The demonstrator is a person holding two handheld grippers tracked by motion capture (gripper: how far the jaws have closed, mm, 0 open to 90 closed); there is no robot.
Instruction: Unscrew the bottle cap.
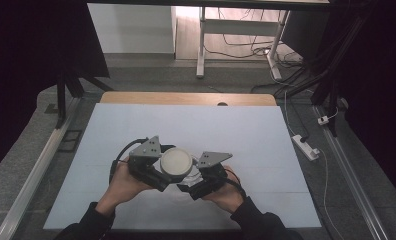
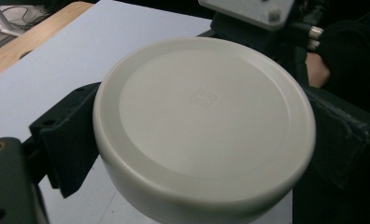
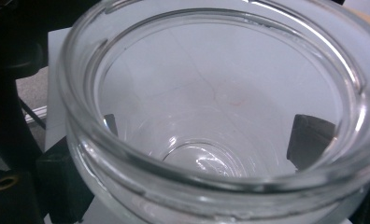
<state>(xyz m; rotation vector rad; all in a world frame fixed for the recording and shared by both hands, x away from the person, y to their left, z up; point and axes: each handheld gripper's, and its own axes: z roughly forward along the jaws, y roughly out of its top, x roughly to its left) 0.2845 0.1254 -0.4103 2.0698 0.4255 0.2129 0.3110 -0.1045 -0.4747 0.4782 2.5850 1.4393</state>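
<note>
Two hand-held grippers meet low in the middle of the high view, above the white table (image 1: 236,130). Right hand-held gripper (image 3: 211,135) clamps an empty clear glass jar (image 3: 211,116), jaws at its sides. Left hand-held gripper (image 2: 197,135) grips the round white lid (image 2: 204,121) by its edges.

Grey carpet floor (image 1: 151,75), white desk legs (image 1: 201,45), dark curtains (image 1: 31,45).

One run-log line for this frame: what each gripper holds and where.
left gripper: shut on white lid | right gripper: shut on glass jar, open mouth, looks empty | place: near edge of white table
</note>
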